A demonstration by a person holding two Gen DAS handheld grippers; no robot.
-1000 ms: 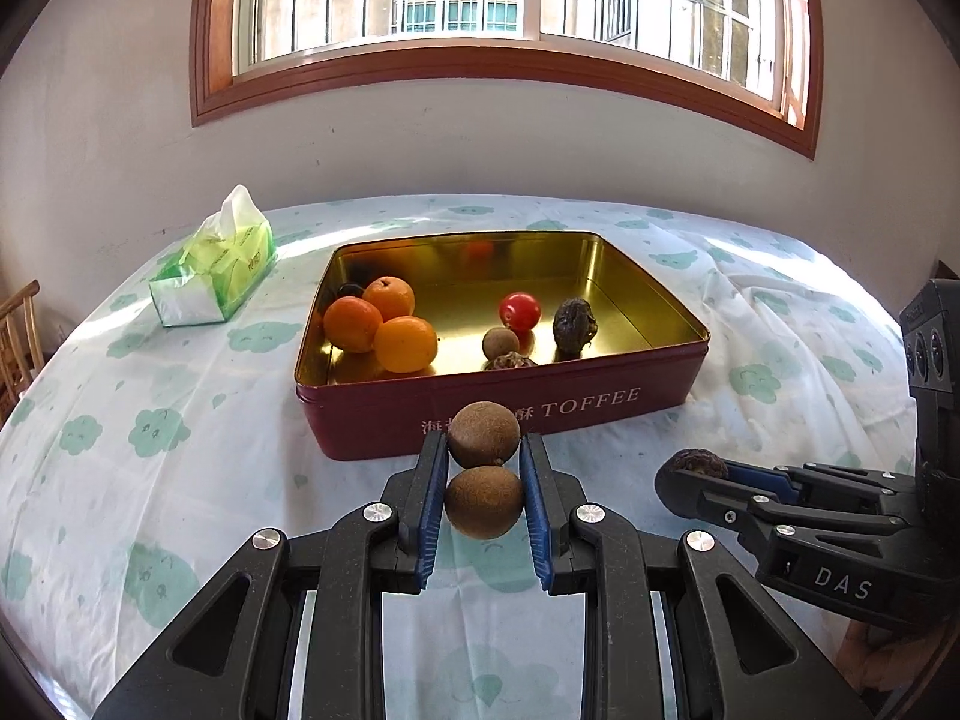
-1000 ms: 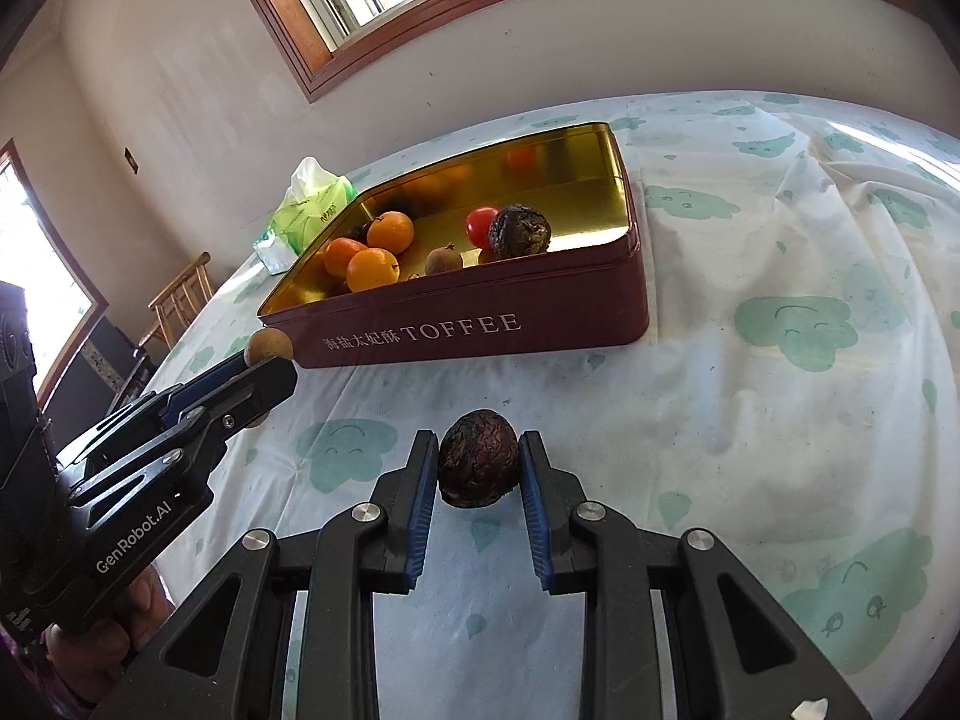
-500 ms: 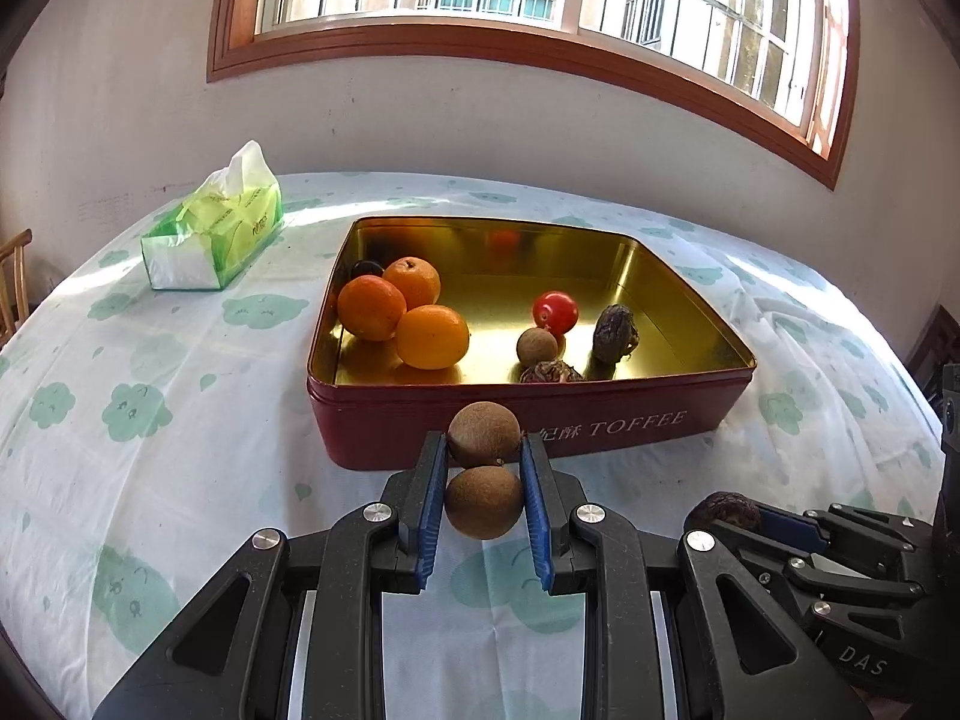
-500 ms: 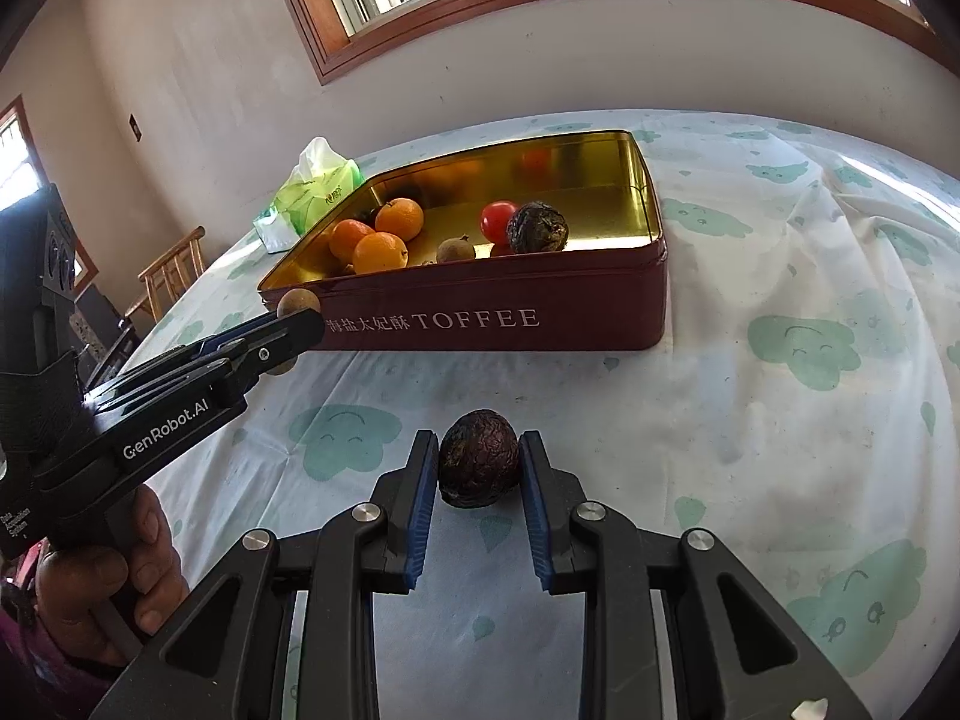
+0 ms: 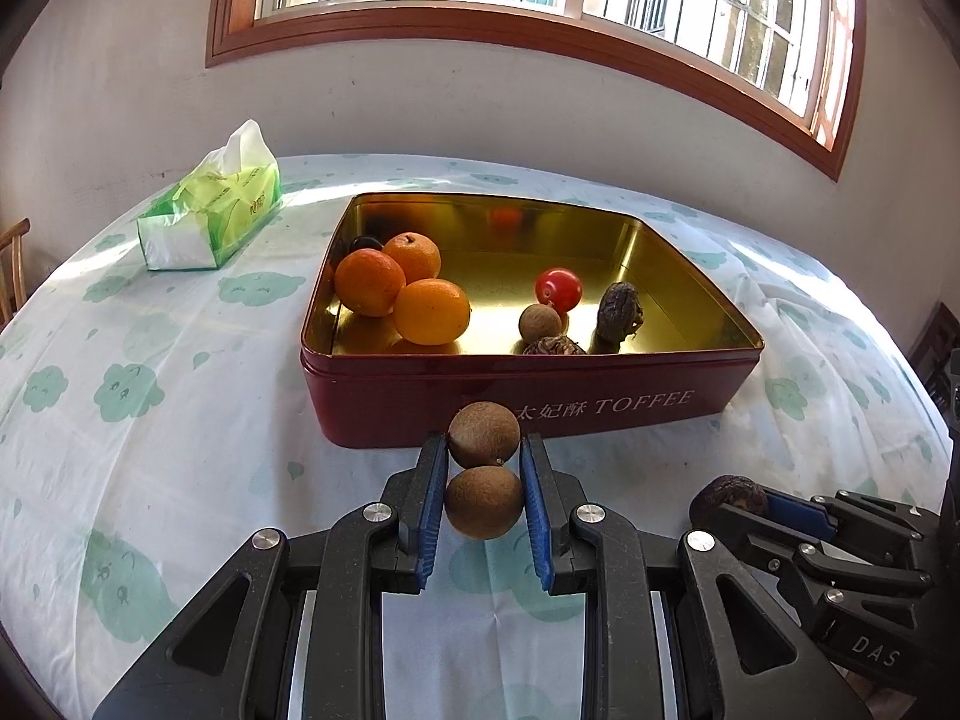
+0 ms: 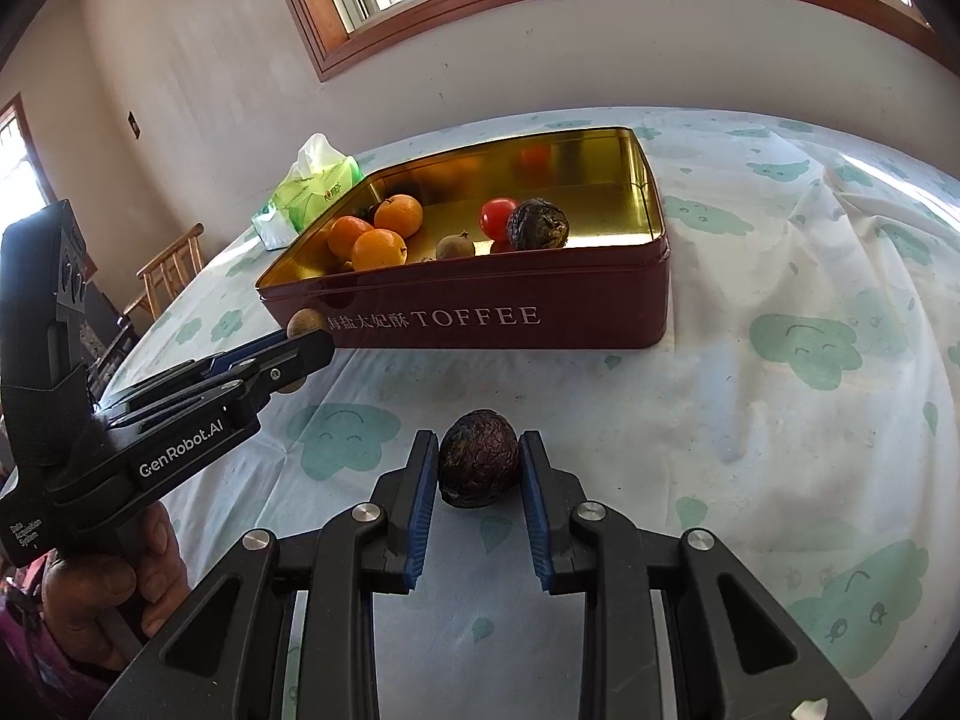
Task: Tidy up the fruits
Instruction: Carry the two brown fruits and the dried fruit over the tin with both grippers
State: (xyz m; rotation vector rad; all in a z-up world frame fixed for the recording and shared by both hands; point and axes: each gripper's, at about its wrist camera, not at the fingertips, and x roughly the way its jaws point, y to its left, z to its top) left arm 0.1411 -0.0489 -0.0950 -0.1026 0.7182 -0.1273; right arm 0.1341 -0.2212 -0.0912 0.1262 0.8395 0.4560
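The red rectangular TOFFEE tin [image 5: 600, 405] on the cloud-print bench [image 5: 150, 420] was seen nearer than a second before, while the left gripper [image 5: 483, 474] jaws stayed clamped on two round brown fruits [image 5: 483, 501] and the right gripper [image 6: 478, 468] on a dark wrinkled fruit [image 6: 478, 465], so both loads were judged nearly ready for depositing.

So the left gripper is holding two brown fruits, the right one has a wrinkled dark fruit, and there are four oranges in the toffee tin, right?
Not quite: the toffee tin holds three oranges, not four, as the left wrist view shows. The rest stands: the left gripper holds two brown fruits, and the right gripper holds a wrinkled dark fruit.
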